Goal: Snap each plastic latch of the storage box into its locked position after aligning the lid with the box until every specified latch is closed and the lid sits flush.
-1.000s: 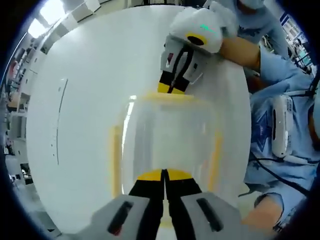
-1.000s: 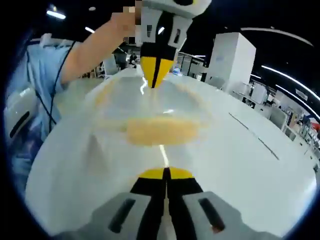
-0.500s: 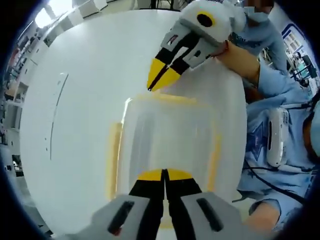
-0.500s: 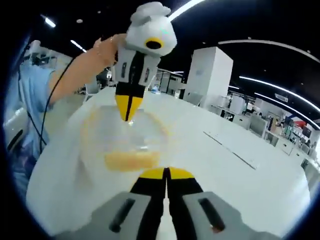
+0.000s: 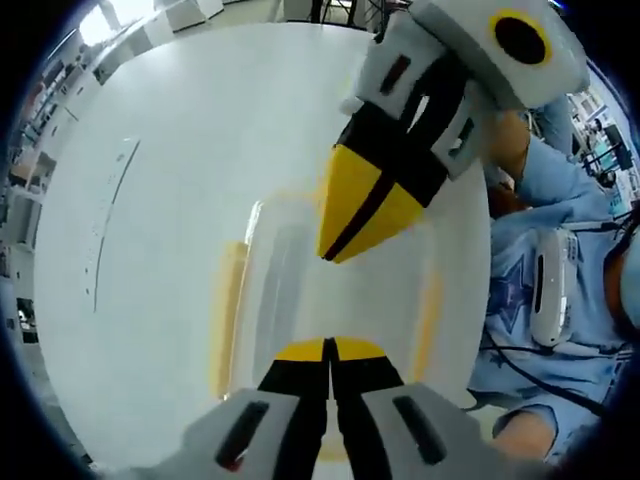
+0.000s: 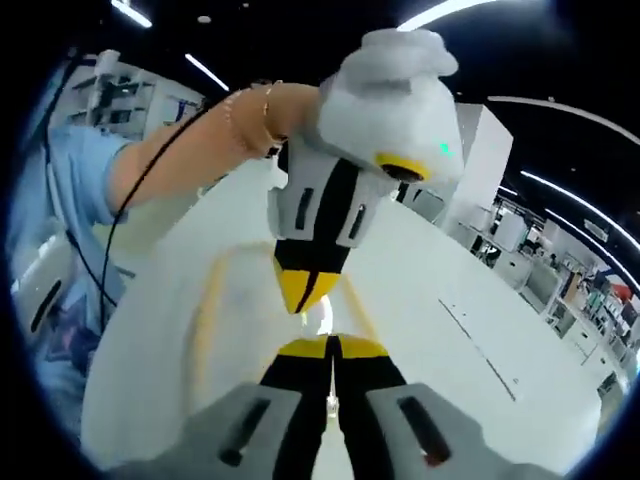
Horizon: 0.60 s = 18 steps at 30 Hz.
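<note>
Both grippers, left gripper and right gripper, jaws pressed together empty, are crowding above the storage box; colliding tips risk nudging its lid askew.

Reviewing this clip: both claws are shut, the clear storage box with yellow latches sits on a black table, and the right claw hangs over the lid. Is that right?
Not quite: the table is white, not black, as the left gripper view shows. The rest holds: the left claw and the right claw are shut, the clear storage box has yellow latches, and the right claw hangs over its lid.
</note>
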Available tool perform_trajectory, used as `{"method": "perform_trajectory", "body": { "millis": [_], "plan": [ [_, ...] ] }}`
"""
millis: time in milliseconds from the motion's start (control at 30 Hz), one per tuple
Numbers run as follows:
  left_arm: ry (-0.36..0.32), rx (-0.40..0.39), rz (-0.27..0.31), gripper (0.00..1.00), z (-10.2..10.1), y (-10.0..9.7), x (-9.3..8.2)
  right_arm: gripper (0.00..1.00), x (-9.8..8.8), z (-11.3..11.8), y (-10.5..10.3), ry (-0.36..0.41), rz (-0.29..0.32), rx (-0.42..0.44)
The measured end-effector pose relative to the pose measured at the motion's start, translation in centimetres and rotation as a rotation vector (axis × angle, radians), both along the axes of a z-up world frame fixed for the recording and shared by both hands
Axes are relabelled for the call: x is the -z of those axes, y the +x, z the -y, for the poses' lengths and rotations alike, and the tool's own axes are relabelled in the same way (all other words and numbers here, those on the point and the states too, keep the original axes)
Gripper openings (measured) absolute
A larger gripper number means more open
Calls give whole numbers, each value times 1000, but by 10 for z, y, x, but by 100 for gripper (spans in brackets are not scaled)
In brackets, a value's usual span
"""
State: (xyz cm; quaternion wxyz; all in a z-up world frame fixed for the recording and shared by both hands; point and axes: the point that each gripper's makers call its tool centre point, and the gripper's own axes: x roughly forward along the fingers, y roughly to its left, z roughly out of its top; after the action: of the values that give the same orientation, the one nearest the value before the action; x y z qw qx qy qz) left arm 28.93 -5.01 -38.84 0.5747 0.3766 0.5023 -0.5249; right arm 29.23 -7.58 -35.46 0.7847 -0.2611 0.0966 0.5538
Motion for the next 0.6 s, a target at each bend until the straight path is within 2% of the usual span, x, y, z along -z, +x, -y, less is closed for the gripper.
{"method": "perform_trajectory", "body": {
  "millis": [200, 267, 600],
  "plan": [
    [0, -4, 1, 0, 0, -1, 2, 0, 11, -20, -5, -106, -24, -31],
    [-7, -6, 3, 0, 0, -3, 2, 0, 16, -25, -8, -164, -33, -44],
    [-63, -11, -3, 0, 1, -2, 2, 0, 26, -31, -8, -296, -19, -52]
  ]
}}
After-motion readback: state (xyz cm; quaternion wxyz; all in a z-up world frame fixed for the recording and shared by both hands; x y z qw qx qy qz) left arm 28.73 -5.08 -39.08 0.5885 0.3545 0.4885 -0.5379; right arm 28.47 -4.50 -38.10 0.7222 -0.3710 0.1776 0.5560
